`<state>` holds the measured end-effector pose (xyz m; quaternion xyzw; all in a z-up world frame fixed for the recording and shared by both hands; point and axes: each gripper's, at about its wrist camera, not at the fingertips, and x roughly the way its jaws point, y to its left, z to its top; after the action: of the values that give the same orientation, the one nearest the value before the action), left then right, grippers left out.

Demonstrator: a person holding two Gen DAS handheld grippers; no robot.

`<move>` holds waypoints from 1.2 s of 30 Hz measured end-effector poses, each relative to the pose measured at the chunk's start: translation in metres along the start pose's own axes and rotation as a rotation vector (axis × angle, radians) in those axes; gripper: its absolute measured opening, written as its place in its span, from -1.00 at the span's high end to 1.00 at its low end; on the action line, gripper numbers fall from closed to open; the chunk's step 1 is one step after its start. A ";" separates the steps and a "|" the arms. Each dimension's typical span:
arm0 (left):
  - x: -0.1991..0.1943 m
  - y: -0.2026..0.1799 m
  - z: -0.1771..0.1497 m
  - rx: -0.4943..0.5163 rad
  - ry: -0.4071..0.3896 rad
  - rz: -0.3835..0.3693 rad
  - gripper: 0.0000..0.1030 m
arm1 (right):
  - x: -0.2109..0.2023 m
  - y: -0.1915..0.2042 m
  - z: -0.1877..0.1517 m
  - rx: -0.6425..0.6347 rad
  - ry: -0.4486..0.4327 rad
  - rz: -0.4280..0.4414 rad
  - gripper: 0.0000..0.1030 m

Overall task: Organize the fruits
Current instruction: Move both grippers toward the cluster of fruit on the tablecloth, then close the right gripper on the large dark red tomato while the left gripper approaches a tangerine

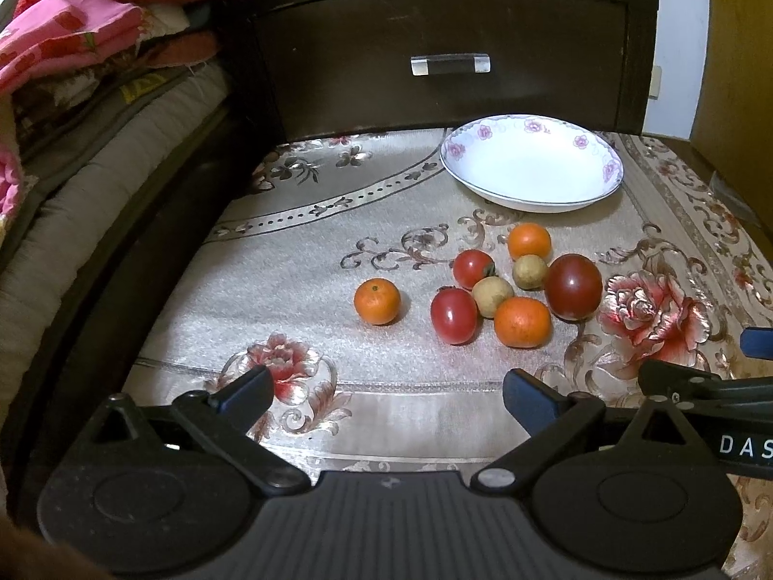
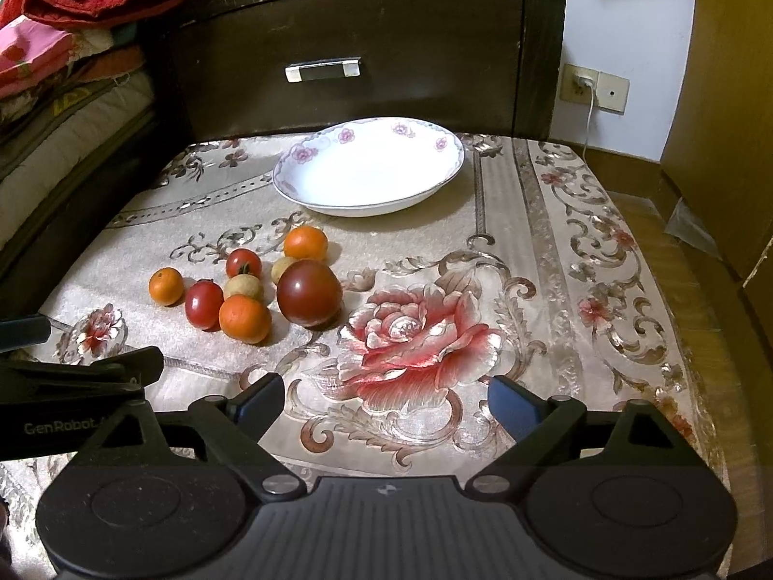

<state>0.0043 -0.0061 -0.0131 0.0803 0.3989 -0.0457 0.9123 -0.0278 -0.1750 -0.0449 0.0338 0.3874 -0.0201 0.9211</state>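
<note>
A white bowl (image 1: 531, 169) with pink flowers on its rim stands empty at the back of the cloth-covered table; it also shows in the right wrist view (image 2: 367, 169). In front of it lies a cluster of fruit: a large dark red tomato (image 1: 573, 286) (image 2: 309, 293), two small red tomatoes (image 1: 454, 315) (image 1: 472, 268), three small oranges (image 1: 377, 301) (image 1: 522, 322) (image 1: 529, 241) and two tan longans (image 1: 493, 296) (image 1: 530, 271). My left gripper (image 1: 386, 394) is open and empty, short of the fruit. My right gripper (image 2: 386, 398) is open and empty over the rose pattern, right of the fruit.
A dark wooden cabinet (image 1: 449, 48) with a drawer handle (image 1: 450, 65) rises behind the table. Stacked bedding (image 1: 72, 96) lies at the left. A wall socket with a cord (image 2: 587, 84) and a cardboard box (image 2: 724, 121) are at the right.
</note>
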 end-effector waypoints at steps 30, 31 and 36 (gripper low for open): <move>0.025 0.009 0.011 -0.013 0.002 -0.080 -1.00 | 0.025 0.002 0.028 -0.080 0.025 0.104 -0.28; 0.027 0.008 0.011 -0.009 0.004 -0.080 -1.00 | 0.028 0.002 0.030 -0.081 0.027 0.111 -0.27; 0.036 0.011 0.012 -0.008 0.022 -0.096 -1.00 | 0.041 0.004 0.039 -0.125 0.045 0.153 -0.15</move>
<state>0.0388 0.0016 -0.0309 0.0580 0.4124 -0.0873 0.9050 0.0293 -0.1744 -0.0469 0.0063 0.4049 0.0753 0.9113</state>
